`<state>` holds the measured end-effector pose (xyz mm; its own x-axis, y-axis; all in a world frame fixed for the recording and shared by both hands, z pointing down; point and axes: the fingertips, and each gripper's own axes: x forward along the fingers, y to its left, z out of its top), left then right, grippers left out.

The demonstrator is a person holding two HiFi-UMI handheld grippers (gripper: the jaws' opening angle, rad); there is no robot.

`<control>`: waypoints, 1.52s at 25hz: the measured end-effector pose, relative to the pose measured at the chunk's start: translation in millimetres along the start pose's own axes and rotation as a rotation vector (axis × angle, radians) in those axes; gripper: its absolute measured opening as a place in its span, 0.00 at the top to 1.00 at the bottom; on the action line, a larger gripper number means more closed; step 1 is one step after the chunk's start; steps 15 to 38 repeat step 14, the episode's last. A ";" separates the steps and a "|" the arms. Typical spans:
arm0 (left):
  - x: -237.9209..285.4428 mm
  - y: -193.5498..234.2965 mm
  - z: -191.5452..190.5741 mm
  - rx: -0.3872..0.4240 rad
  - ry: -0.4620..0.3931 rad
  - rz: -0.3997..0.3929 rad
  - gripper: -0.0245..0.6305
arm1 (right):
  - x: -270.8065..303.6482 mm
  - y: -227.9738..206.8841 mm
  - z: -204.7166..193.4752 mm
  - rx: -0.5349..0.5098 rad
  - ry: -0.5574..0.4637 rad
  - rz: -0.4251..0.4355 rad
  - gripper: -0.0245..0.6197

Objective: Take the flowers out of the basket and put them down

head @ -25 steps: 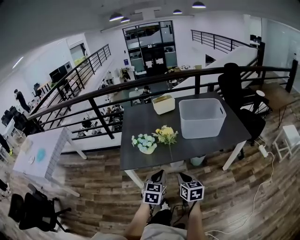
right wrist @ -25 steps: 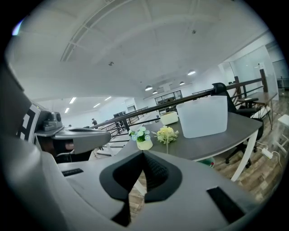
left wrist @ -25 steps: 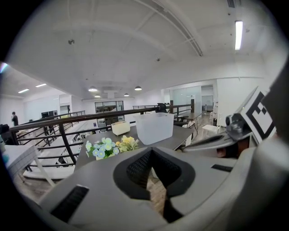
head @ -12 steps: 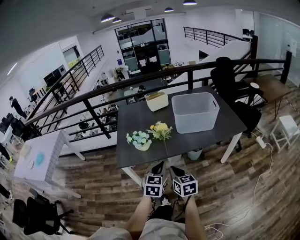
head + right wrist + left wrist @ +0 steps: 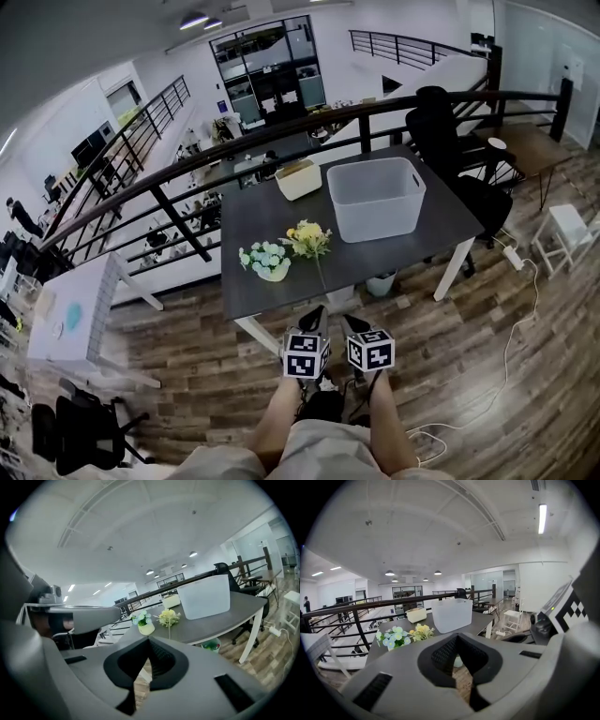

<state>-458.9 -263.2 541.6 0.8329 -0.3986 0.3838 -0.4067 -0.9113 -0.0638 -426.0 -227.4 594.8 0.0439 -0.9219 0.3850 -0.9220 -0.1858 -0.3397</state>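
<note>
The left hand-held gripper [image 5: 314,319] and the right hand-held gripper [image 5: 354,325] are held side by side, just short of the near edge of the worktop [image 5: 248,220] and pointed towards it. Both pairs of jaws are closed together, with nothing gripped

Bare floor [image 5: 187,347] lies between the left gripper [image 5: 316,317], the right gripper [image 5: 352,325] and the table [image 5: 441,230] ahead, so that stretch is free to pass.

Ahead of the left gripper:
- blue flowers [image 5: 263,260]
- yellow flowers [image 5: 307,239] just beside them

Ahead-right of the right gripper:
- basket [image 5: 375,197], with bare tabletop beside it

Beyond these:
- cream box [image 5: 298,178]
- railing [image 5: 187,159]
</note>
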 end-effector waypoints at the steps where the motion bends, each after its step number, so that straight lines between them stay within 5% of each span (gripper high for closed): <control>1: 1.0 -0.8 -1.6 0.001 0.007 -0.004 0.93 | -0.1 -1.2 -0.4 -0.004 0.002 -0.003 0.95; 38: 10.0 -4.2 -4.7 0.006 0.026 -0.009 0.93 | -2.8 -8.8 9.1 -0.019 -0.032 -0.014 0.95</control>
